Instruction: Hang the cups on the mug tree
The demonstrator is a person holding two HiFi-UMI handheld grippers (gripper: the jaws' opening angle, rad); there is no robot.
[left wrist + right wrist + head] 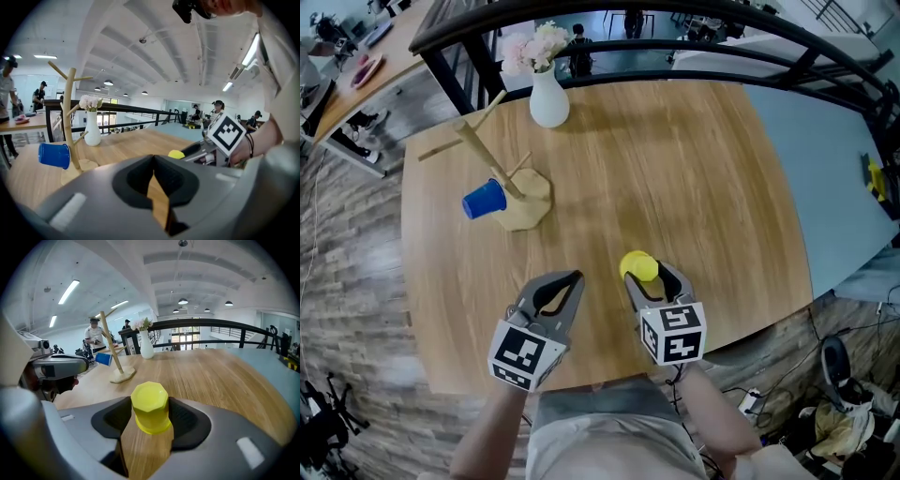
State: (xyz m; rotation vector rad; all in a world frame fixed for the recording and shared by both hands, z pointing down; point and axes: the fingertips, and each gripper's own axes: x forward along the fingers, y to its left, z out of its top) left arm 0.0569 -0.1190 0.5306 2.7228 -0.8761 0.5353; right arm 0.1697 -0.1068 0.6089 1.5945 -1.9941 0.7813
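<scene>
Yellow cup gripped, near side of surface.
Right gripper clamps it, likely bound for mug tree far left, where blue cup hangs; left gripper closed, empty.

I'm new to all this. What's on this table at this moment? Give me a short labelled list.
table: wooden top
mug tree: wooden, upright
blue cup: on its side at a low peg of the tree
vase: white, with flowers, beyond the tree
yellow cup: upside down, between the right gripper's jaws
right gripper: closed on the yellow cup
left gripper: shut, nothing in it
</scene>
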